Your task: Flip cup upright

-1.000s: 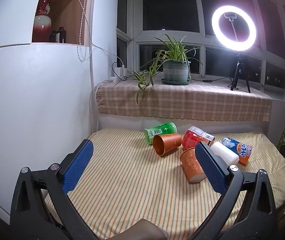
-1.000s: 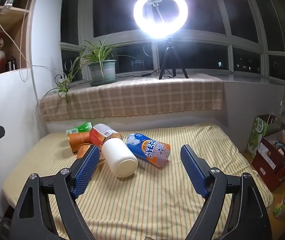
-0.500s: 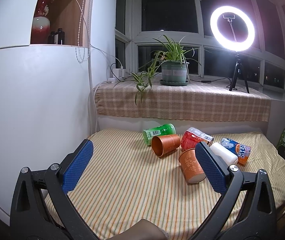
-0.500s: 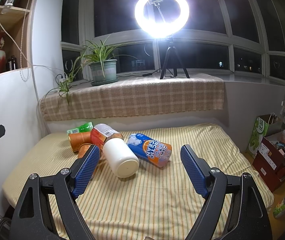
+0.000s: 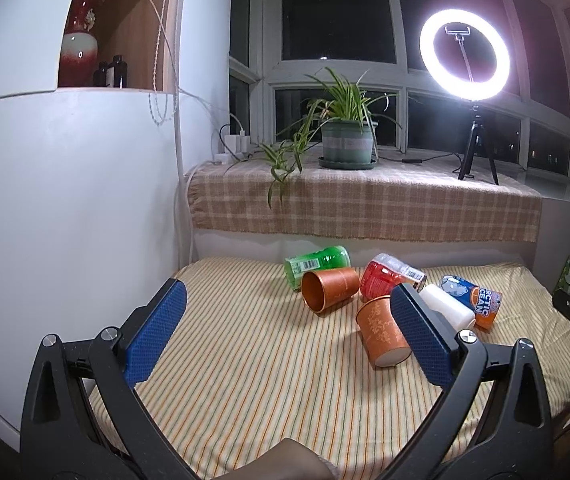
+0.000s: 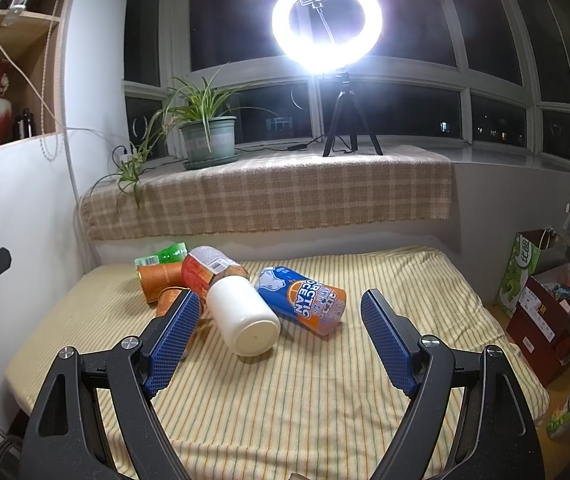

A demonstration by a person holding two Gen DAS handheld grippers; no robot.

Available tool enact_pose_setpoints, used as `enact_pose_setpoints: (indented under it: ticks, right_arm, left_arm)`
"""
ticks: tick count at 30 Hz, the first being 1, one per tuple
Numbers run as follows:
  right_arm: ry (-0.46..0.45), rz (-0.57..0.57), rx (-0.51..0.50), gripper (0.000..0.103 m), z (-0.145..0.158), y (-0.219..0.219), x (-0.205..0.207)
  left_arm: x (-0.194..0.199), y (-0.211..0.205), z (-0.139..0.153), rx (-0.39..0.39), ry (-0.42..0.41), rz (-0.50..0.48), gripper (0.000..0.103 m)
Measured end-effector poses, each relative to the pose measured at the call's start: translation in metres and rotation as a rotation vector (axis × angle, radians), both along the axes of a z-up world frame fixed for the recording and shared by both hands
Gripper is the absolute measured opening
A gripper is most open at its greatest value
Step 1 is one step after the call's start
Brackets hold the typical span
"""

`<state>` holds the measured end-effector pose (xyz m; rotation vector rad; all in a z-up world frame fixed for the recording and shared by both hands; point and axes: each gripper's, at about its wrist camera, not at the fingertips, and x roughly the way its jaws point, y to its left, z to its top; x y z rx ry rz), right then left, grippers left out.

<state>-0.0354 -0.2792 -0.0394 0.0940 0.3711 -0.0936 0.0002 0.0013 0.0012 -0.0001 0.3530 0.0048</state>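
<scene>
Striped yellow bed cloth (image 5: pixel 245 360) holds orange patterned paper cup (image 5: pixel 381 334) on side, just beside left gripper (image 5: pixel 285 334) right finger. Both grippers, right gripper (image 6: pixel 281 338) too, spread wide, holding nothing.

Blue-and-orange drink can (image 6: pixel 303 300), lying on its side ahead of and between the right jaws: "ARCTIC OCEAN", partly cut off as "RCTIC CEAN" (image 5: pixel 473 300) in the left wrist view. Other labels are too small to read.
</scene>
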Motion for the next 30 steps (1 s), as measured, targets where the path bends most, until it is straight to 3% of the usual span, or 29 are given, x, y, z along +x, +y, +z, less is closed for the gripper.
enact_pose_setpoints:
  ticks: [30]
  right_arm:
    - [0.017, 0.128, -0.046, 0.086, 0.006, 0.023, 0.032]
  left_arm:
    - [0.013, 0.004, -0.004, 0.027, 0.032, -0.001, 0.103]
